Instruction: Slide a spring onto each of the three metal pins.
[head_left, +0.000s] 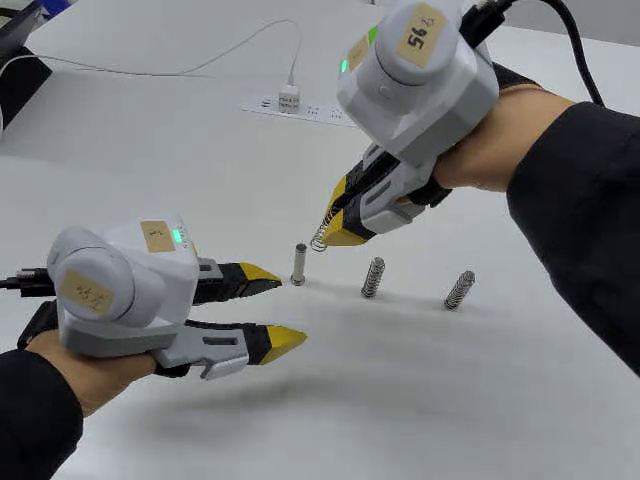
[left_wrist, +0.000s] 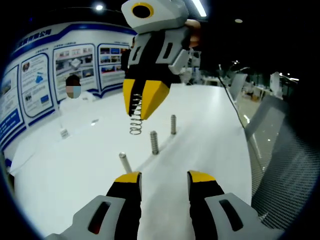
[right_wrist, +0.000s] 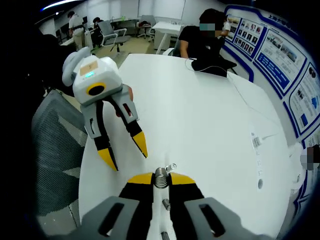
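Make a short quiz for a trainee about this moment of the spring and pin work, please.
1. True or false: the right gripper holds a spring.
2. Besides the bare pin, how many pins already carry a spring? A) none B) two C) three
3. Fill in: the jaws of the left gripper are ____.
Key: 1 true; 2 B; 3 open.

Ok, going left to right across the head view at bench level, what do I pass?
Open yellow-tipped left tongs → bare upright metal pin → silver coil spring pinched in the right tongs → first spring-covered pin → second spring-covered pin.
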